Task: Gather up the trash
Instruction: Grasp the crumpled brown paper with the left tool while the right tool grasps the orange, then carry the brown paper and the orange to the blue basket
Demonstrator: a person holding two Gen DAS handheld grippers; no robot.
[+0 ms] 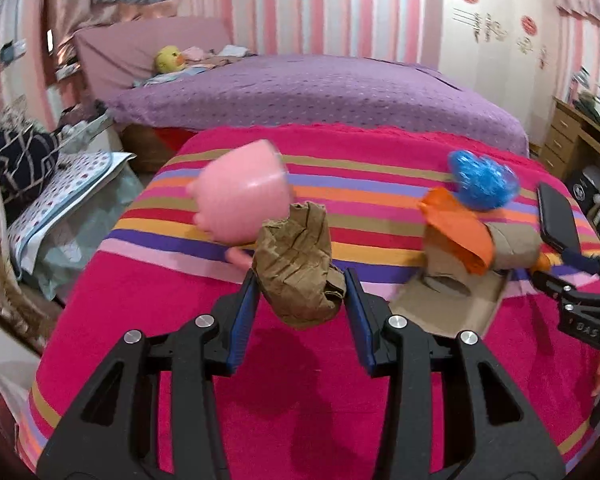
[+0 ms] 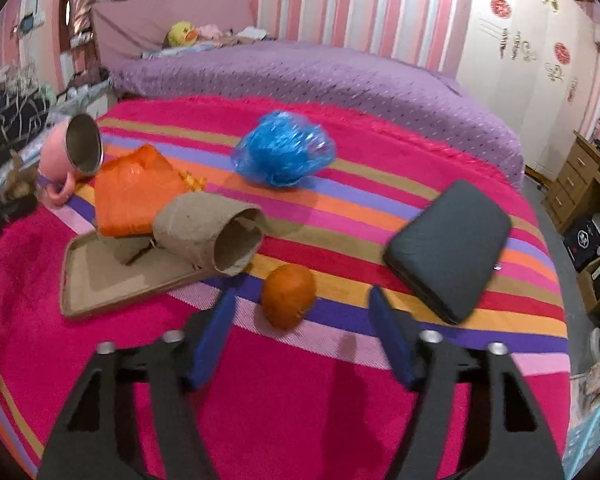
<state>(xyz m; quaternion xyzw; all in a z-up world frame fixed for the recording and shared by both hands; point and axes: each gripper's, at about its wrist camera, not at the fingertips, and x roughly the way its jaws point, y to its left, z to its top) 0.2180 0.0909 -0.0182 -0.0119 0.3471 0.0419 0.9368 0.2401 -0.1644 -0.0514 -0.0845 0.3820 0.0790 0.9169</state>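
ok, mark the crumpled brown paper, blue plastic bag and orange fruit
crumpled brown paper [image 1: 296, 264]: left wrist view, middle of the wad
blue plastic bag [image 2: 284, 148]: right wrist view, centre of the bundle
orange fruit [image 2: 288, 295]: right wrist view, middle of peel

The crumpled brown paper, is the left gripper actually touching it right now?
Touching. In the left wrist view the crumpled brown paper sits wedged between the left gripper, with both blue pads pressed against its sides.
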